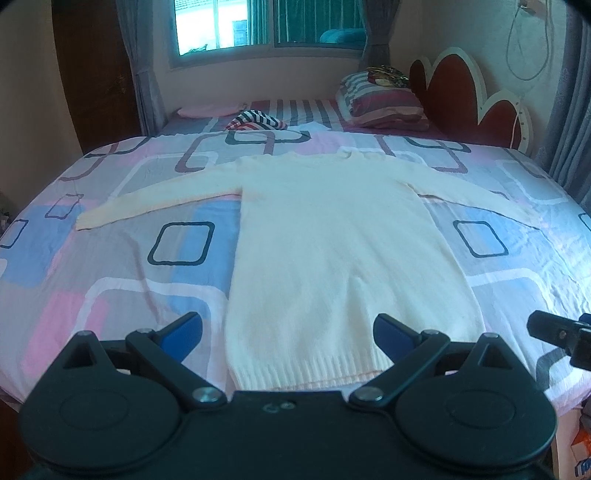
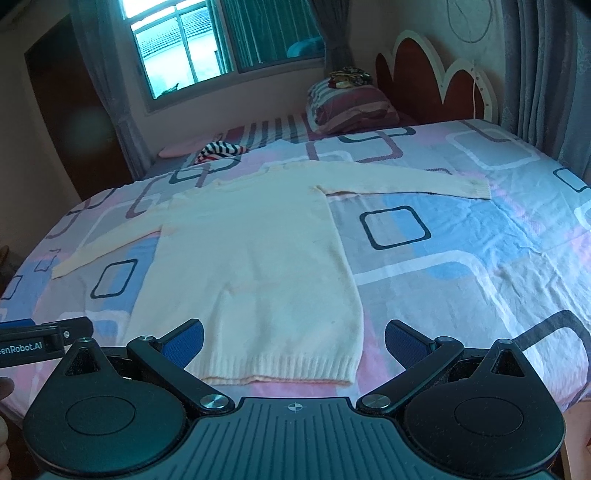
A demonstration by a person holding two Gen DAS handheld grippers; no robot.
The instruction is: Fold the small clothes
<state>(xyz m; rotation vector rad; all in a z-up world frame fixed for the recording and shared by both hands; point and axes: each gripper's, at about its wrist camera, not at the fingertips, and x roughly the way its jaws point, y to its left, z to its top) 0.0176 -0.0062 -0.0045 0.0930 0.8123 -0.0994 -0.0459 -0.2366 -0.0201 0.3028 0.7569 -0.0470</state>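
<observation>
sweater [image 1: 332,258] lies flat on the bed [image 1: 122,288], hem nearest us, both sleeves spread out to the sides. we hold our left claw [image 1: 288,338] wide apart over the hem, gripping nothing, and our right claw [image 2: 293,341] equally wide by the hem's right corner, also empty. farther back we see a striped garment [image 1: 256,122] bunched beyond the collar, then a folded striped blanket [image 1: 384,101] against the headboard [image 1: 461,81], and the window [image 1: 266,22] behind.

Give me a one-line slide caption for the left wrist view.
Open left gripper poised at the hem of a cream sweater spread flat, sleeves out, on a patterned bedsheet.
</observation>
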